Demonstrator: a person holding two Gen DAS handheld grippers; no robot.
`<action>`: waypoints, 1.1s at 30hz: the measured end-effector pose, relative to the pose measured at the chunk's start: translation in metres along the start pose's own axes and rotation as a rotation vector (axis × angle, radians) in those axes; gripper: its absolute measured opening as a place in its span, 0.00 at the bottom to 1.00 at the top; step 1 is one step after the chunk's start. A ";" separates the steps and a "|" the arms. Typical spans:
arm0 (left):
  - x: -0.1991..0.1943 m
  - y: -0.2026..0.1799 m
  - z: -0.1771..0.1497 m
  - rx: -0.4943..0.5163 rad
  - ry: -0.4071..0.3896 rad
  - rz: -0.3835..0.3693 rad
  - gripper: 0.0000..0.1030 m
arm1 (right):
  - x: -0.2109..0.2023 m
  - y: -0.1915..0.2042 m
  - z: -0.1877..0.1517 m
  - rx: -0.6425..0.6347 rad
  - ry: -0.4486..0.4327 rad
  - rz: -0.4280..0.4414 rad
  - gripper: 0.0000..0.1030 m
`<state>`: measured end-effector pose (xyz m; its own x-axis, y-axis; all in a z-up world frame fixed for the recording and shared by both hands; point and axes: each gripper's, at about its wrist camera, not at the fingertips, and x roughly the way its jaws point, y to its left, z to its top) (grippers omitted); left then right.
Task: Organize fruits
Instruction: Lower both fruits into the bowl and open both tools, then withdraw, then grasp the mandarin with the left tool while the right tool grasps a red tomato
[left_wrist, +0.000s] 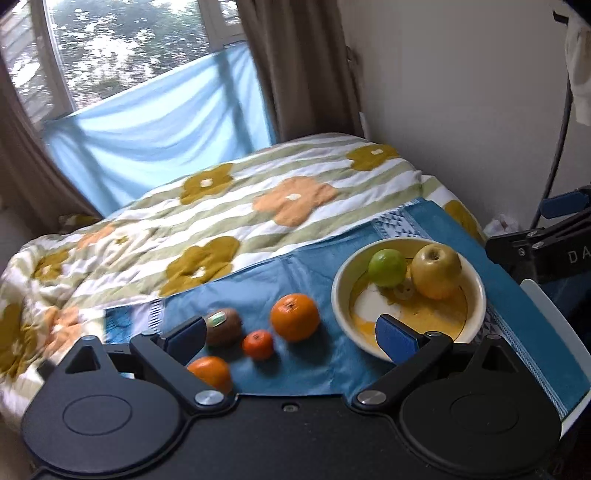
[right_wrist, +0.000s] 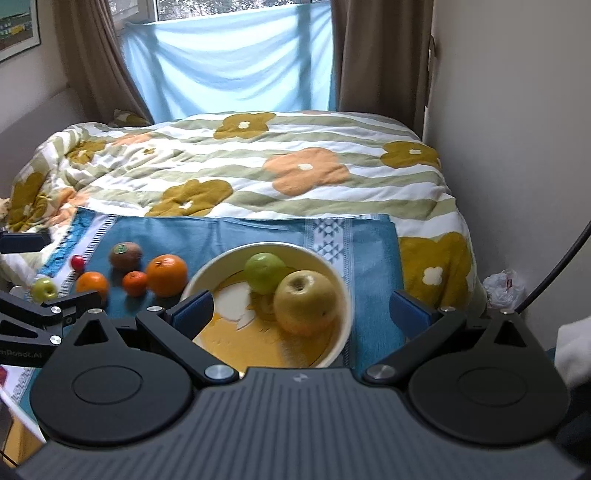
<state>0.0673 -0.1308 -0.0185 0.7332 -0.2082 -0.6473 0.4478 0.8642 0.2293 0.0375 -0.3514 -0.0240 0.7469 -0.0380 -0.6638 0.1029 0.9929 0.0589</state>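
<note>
A cream and yellow bowl (left_wrist: 476, 295) (right_wrist: 341, 295) sits on a blue cloth and holds a yellow apple (left_wrist: 436, 271) (right_wrist: 306, 302) and a green fruit (left_wrist: 386, 267) (right_wrist: 265, 272). Left of it lie a big orange (left_wrist: 294, 316) (right_wrist: 166, 275), a small tangerine (left_wrist: 258, 344) (right_wrist: 135, 283), another orange (left_wrist: 210, 373) (right_wrist: 92, 283) and a kiwi (left_wrist: 223, 326) (right_wrist: 125, 254). A small red fruit (right_wrist: 77, 261) and a small green apple (right_wrist: 44, 290) lie further left. My left gripper (left_wrist: 291, 338) is open above the loose fruit. My right gripper (right_wrist: 303, 310) is open around the bowl.
The blue cloth (left_wrist: 303, 369) (right_wrist: 373, 251) lies on a bed with a flowered quilt (left_wrist: 229, 206) (right_wrist: 258, 173). A wall (right_wrist: 517, 147) stands at the right. A window with a blue sheet and brown curtains is behind the bed.
</note>
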 end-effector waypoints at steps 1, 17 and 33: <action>-0.008 0.002 -0.004 -0.007 -0.005 0.018 0.97 | -0.004 0.004 -0.002 -0.004 0.000 0.009 1.00; -0.049 0.063 -0.073 -0.127 0.072 0.188 0.97 | -0.013 0.093 -0.029 -0.057 0.048 0.158 1.00; 0.023 0.128 -0.136 -0.159 0.155 0.070 0.84 | 0.051 0.162 -0.077 0.110 0.164 0.076 1.00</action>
<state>0.0717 0.0378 -0.1027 0.6669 -0.0826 -0.7406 0.3034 0.9378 0.1686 0.0421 -0.1841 -0.1059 0.6393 0.0642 -0.7663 0.1285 0.9736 0.1888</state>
